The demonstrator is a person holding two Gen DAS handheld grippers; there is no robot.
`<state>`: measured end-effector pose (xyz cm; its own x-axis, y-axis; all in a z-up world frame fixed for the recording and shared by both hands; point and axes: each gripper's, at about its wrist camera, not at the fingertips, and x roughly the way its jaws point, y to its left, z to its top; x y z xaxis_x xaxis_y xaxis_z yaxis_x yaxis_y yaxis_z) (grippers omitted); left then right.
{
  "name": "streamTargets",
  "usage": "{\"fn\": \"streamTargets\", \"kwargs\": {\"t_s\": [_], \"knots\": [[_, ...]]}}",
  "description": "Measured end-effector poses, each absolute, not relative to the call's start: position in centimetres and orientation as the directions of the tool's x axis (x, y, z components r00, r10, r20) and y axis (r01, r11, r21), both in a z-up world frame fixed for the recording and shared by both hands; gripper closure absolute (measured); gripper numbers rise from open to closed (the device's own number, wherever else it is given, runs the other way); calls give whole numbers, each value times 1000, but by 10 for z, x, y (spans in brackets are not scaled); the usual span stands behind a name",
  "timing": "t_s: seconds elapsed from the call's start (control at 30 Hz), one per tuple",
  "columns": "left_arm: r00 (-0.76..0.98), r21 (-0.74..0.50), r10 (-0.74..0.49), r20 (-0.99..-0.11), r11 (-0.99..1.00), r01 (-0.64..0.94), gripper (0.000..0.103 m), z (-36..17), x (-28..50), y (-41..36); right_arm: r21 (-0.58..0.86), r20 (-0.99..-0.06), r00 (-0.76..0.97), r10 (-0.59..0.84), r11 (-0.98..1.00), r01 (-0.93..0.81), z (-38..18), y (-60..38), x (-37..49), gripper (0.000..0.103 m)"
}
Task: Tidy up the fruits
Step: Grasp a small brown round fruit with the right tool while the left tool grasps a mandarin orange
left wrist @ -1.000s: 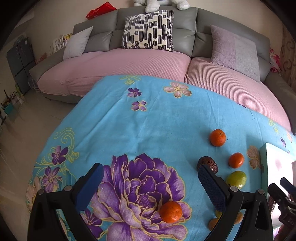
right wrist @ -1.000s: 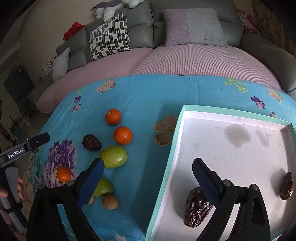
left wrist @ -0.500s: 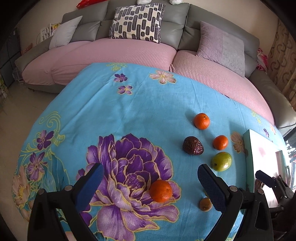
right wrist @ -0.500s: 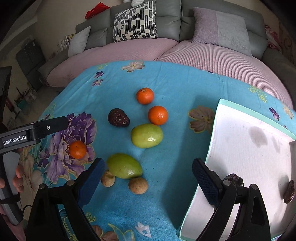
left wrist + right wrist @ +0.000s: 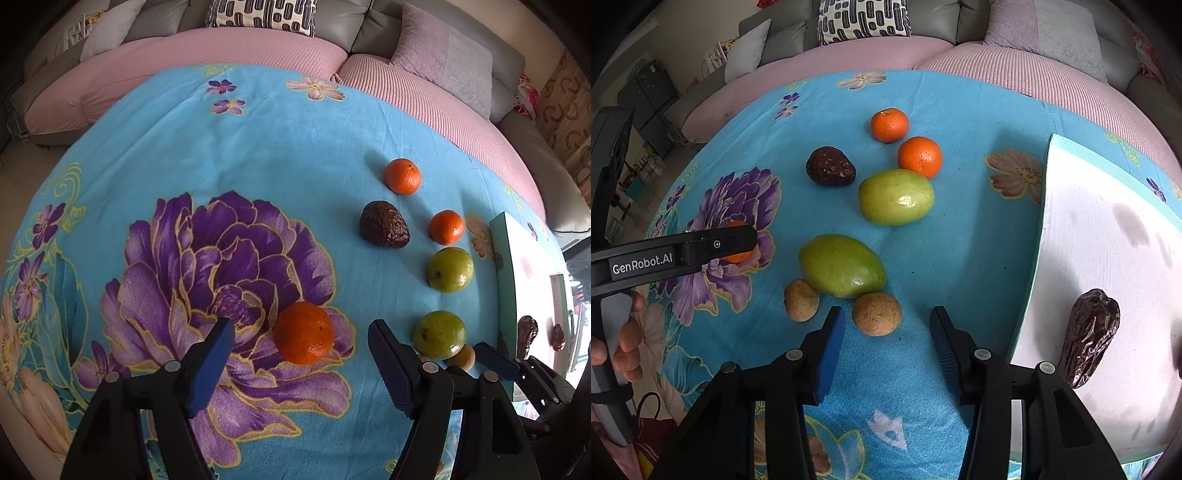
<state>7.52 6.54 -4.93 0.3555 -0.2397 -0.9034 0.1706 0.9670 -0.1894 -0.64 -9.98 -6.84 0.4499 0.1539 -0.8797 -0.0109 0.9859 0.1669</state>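
Currently the left gripper (image 5: 301, 349) is spread wide and empty, its blue pads flanking a tangerine (image 5: 303, 332) that sits on the purple flower print of the blue floral cloth (image 5: 258, 155); no contact visible. Right gripper (image 5: 886, 334) is also open and holds nothing, fingertips low over the cloth with a round brown fruit (image 5: 876, 314) just ahead, nearer the left pad. A second brown fruit (image 5: 801, 300) and a green mango-like fruit (image 5: 842, 266) lie touching behind it. Further back: another green fruit (image 5: 896, 196), two tangerines (image 5: 919, 156) (image 5: 889, 125), and a dark wrinkled fruit (image 5: 830, 166). At right, the white tray with teal rim (image 5: 1039, 229) holds a dried date (image 5: 1089, 336). A hand (image 5: 626, 347) grips the left tool's handle.
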Motion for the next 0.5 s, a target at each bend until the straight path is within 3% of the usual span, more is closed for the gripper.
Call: {"fn": "streamTargets", "kwargs": {"t_s": [0.17, 0.2, 0.5], "knots": [[333, -187, -235, -913, 968, 169, 56, -57, 75, 63, 183, -874, 455, 173, 983, -21, -66, -100, -7, 72], [332, -196, -244, -911, 966, 170, 65, -57, 75, 63, 189, -872, 456, 180, 982, -27, -65, -100, -7, 74], [393, -212, -270, -879, 959, 185, 67, -36, 74, 67, 191, -838, 515, 179, 981, -30, -45, -102, -12, 74]]}}
